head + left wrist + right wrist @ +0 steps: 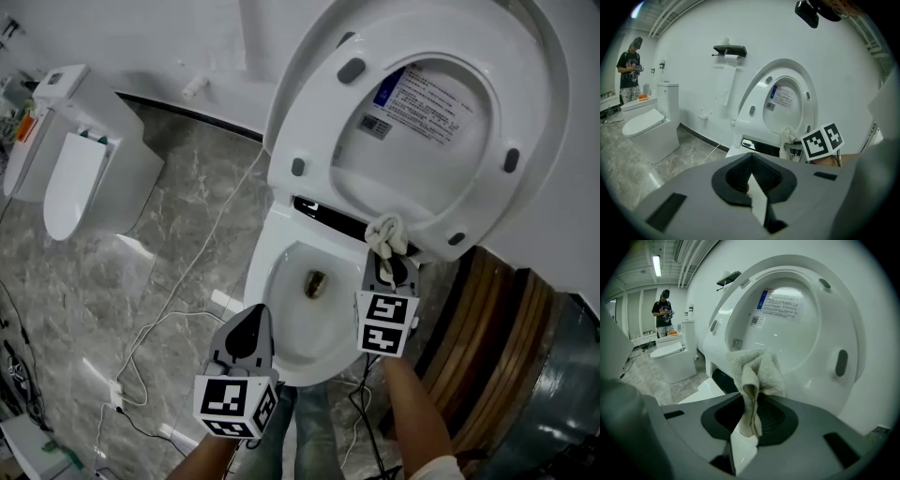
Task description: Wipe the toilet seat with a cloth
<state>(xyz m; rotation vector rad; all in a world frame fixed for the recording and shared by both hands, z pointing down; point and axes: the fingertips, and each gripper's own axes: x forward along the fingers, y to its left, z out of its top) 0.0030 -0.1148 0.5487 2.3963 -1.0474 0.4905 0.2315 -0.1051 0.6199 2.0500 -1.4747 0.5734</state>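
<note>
The right gripper (388, 255) is pinching a bunched pale cloth (383, 231) between its jaws, holding it up at the lower edge of the raised seat (319, 122), just above the back of the bowl (281, 281); whether cloth and seat are touching I cannot tell; the left gripper (250, 319) is hanging over the bowl's near rim, jaws pressed together on nothing; a second toilet (75, 169) is standing well apart at the left; a cable (202, 253) is trailing across the floor (169, 197).
</note>
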